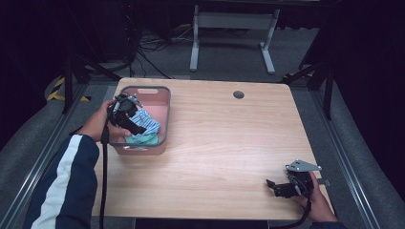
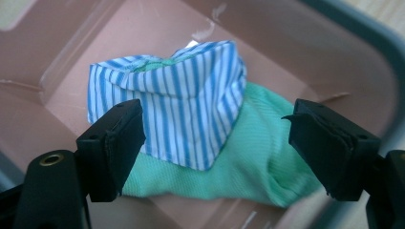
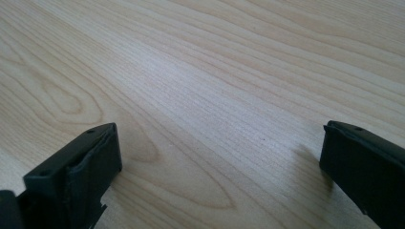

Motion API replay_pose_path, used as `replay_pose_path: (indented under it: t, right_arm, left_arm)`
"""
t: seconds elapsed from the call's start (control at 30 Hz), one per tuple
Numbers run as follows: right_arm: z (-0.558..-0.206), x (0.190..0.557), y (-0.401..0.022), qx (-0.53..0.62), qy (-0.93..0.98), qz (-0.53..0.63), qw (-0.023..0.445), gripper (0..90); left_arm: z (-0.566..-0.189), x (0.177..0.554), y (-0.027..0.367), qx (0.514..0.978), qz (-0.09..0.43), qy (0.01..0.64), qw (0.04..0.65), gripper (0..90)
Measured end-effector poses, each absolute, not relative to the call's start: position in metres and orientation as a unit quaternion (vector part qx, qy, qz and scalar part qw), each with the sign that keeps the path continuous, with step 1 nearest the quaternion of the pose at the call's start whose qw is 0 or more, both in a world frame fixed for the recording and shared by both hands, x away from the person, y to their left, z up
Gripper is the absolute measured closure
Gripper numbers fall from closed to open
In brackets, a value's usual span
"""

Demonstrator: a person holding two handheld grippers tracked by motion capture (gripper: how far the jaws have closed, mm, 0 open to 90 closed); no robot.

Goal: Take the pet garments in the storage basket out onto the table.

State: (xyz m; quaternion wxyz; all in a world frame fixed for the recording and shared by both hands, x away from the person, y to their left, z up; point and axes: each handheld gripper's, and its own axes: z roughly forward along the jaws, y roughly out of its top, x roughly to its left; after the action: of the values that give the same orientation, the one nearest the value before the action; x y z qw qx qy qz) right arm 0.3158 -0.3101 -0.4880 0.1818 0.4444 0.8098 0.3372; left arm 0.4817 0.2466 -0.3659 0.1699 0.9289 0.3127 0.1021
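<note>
Jaws of the left gripper (image 2: 210, 143) stand wide apart above the pink bin (image 1: 162, 102), nothing pinched between them; the pads hang clear of the cloth below. Beneath them, on the bin floor, a blue-and-white striped cloth (image 2: 176, 105) lies folded on top of a green cloth (image 2: 248, 162), the green one poking out on one side and touching the bin wall at its far end. Seen from the high view, the left gripper (image 1: 125, 114) sits over the bin's near-left part, with both cloths (image 1: 145, 129) bunched toward the bin's front. Right gripper (image 1: 282, 187) rests low near the counter's (image 1: 229, 143) front right corner, well apart from the bin; its jaws are also spread wide, with bare wood grain between them (image 3: 210, 143) and nothing held. Judgement on progress: both cloths are already inside the bin and no garment lies loose on the counter, so the putting-away looks done or nearly so. What is left, if anything, seems to be drawing the left gripper clear of the bin; whether the cloths need tidying cannot be told.
</note>
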Motion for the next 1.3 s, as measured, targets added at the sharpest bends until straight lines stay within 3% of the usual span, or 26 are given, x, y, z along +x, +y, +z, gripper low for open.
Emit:
replay_pose_path:
  t: [0.47,0.6,0.9,1.03,1.1,1.3]
  right_arm:
    - [-0.488,0.316,-0.310,0.443,0.811,0.338,0.181,0.6]
    - [-0.488,0.316,-0.310,0.443,0.811,0.338,0.181,0.6]
    - [-0.488,0.316,-0.310,0.443,0.811,0.338,0.181,0.6]
    - [-0.488,0.316,-0.310,0.443,0.811,0.338,0.181,0.6]
    - [-0.488,0.316,-0.310,0.443,0.811,0.338,0.181,0.6]
    - [-0.488,0.316,-0.310,0.443,0.811,0.338,0.181,0.6]
  left_arm:
    - [-0.419,0.524,0.231,0.913,0.058,0.398,0.074,16.6]
    - [-0.434,0.528,0.222,0.916,0.053,0.396,0.042,14.6]
    - [-0.440,0.531,0.229,0.903,0.020,0.425,0.062,13.0]
    - [-0.438,0.532,0.228,0.900,0.015,0.431,0.060,19.9]
    - [-0.434,0.532,0.227,0.901,0.014,0.430,0.050,33.4]
    - [-0.430,0.532,0.221,0.909,0.019,0.416,0.028,57.5]
